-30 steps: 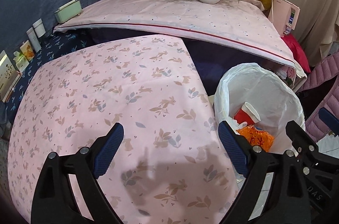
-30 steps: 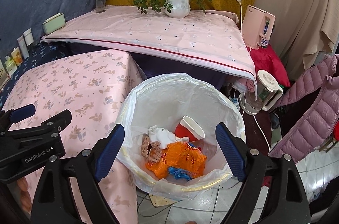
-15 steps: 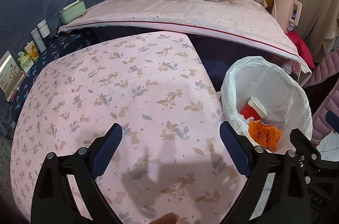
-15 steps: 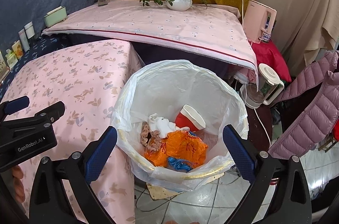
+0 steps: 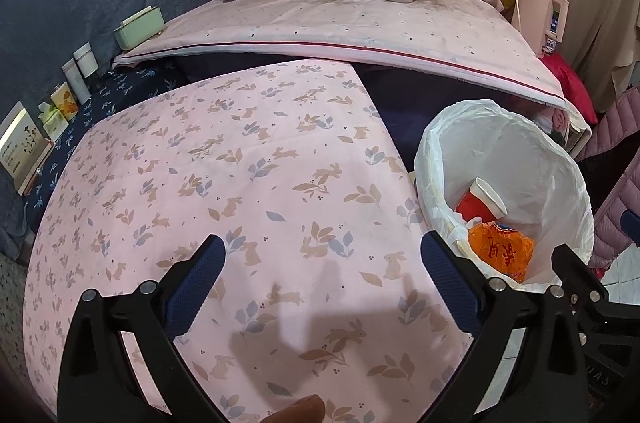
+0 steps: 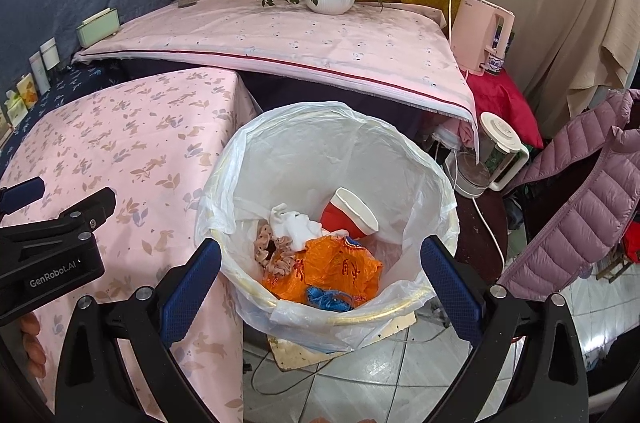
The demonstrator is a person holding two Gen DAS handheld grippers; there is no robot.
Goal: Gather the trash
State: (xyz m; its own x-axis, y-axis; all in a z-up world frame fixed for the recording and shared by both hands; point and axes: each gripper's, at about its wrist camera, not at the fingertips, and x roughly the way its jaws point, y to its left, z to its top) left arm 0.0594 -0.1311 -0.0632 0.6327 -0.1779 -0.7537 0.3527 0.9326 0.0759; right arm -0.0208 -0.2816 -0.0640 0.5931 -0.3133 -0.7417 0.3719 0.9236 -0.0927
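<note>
Left gripper point(image 5: 322, 263) jaws opened wider, nothing between

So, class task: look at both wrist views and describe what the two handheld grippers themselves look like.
Both match. The left gripper and right gripper each have a black, angular frame with silver bolt heads and two fingers tipped with dark blue, dot-textured pads. In the right wrist view the left gripper's black body carries white lettering reading GenRobot.AI. No cables or sleeves are visible.

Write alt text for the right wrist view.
The open, empty right gripper hangs above a white-lined trash bin holding an orange bag, a red paper cup and crumpled tissue. A pink floral tablecloth lies left.
</note>
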